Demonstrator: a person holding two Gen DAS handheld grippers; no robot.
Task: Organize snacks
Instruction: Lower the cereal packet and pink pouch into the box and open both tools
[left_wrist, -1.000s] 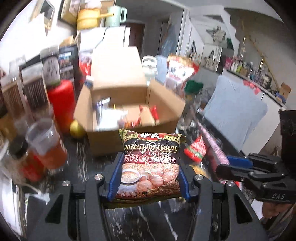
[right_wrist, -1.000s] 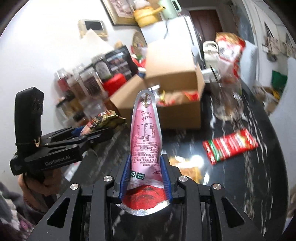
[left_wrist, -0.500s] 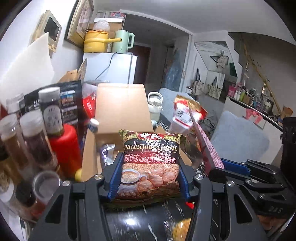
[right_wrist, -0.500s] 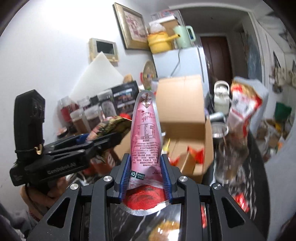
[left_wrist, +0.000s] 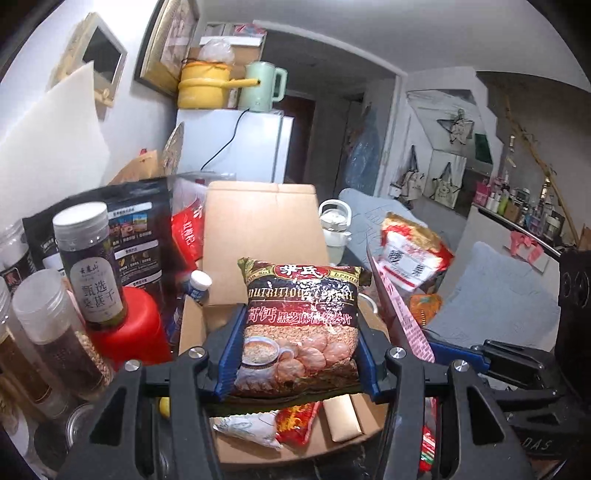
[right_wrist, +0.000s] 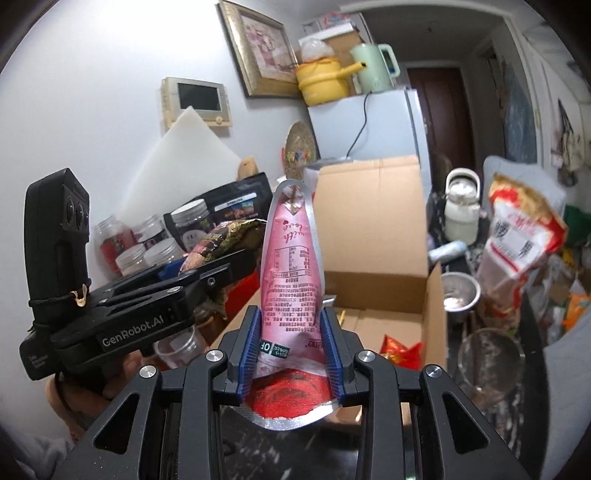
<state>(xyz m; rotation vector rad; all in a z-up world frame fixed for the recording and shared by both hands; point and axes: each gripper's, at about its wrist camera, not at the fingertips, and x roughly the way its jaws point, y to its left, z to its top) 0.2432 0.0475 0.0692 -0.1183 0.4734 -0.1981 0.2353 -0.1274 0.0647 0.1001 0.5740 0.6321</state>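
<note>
The left tongs (left_wrist: 297, 354) are closed on a cereal packet (left_wrist: 301, 325), their ribbed blue pads pressing both side edges of it. The packet is a glossy, pillow-shaped foil bag, dark brown with a red band, printed with a cup and oat flakes; it is crinkled along its top seam and catches the light. It hangs in the air above the open cardboard box (left_wrist: 258, 236), whose plain brown rear flap stands upright behind it. Down inside the box lie a red crinkled wrapper (left_wrist: 297, 421), a white packet (left_wrist: 247, 430) and a tan folded card piece.

The right tongs (right_wrist: 291, 347) are clamped on a pink sachet (right_wrist: 290, 266), a long, narrow pouch with a silver foil border that tapers to a rounded tip with a notch. Small print and a table cover its matt pink face; its lower end, below the pads, is red and curls outward. It stands upright between the fingers, raised in front of the box's near left corner, with the box interior to its right.

Along the worktop's left edge stand clear plastic jars (left_wrist: 55, 332) with ribbed screw lids, one holding dark berries, beside a smooth red canister (left_wrist: 129, 328) and a black printed pouch (left_wrist: 122, 225). To the right of the box sit a steel bowl (right_wrist: 460, 293), a clear glass cup (right_wrist: 491, 362) and a tall red and white bag (left_wrist: 410, 254)
</note>
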